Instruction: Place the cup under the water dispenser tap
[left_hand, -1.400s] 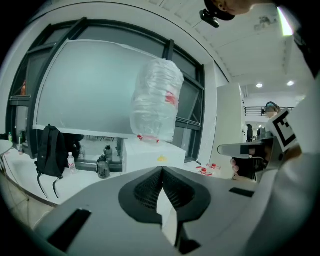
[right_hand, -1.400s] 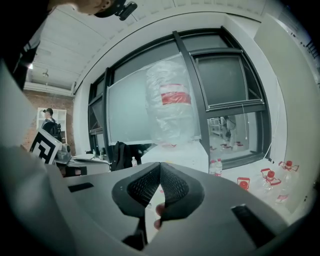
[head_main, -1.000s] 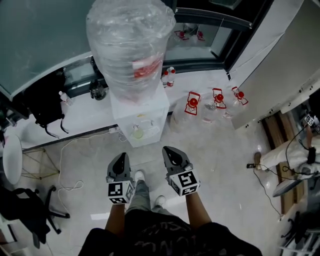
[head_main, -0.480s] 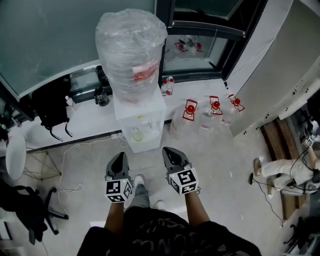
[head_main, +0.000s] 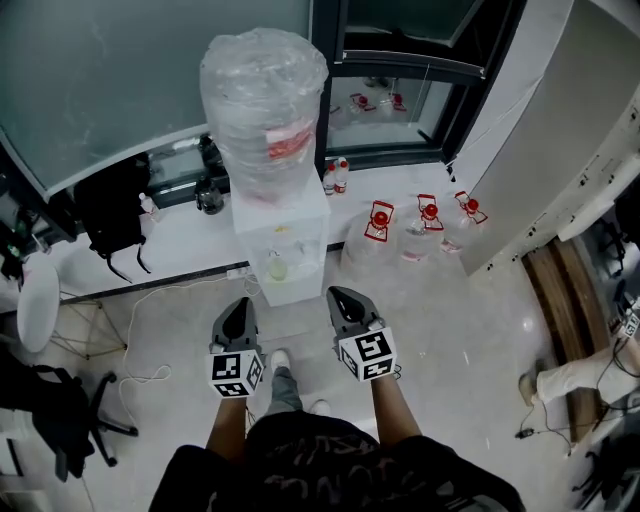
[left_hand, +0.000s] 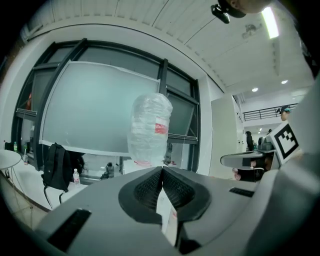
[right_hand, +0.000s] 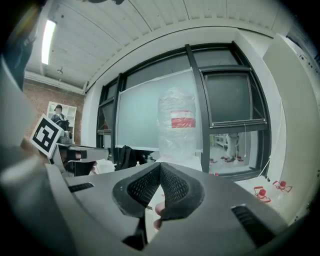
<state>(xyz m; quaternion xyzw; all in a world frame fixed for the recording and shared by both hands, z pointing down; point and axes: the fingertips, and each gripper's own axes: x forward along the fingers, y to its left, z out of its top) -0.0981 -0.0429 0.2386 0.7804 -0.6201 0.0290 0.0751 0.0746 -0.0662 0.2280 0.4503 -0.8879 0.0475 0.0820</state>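
The white water dispenser (head_main: 283, 235), with a plastic-wrapped bottle (head_main: 265, 95) on top, stands ahead of me on the floor. A small pale cup (head_main: 277, 266) sits in its tap recess. My left gripper (head_main: 238, 312) and right gripper (head_main: 345, 300) are held side by side in front of the dispenser, short of it and touching nothing. Both are shut with nothing between the jaws. The wrapped bottle (left_hand: 150, 131) shows straight ahead over the closed left gripper (left_hand: 162, 171). It also stands beyond the closed right gripper (right_hand: 160, 167), as bottle (right_hand: 177, 127).
Three red-capped water jugs (head_main: 380, 217) lie on the floor right of the dispenser. A black backpack (head_main: 110, 215) leans at the left, with a cable (head_main: 150, 375) trailing over the tiles and a black chair (head_main: 45, 415) beyond. Someone's leg (head_main: 570, 372) shows at the far right.
In the head view the dispenser has shrunk and slid up and slightly right. Both grippers have kept side by side and shut. The person at the right has walked off to the right.
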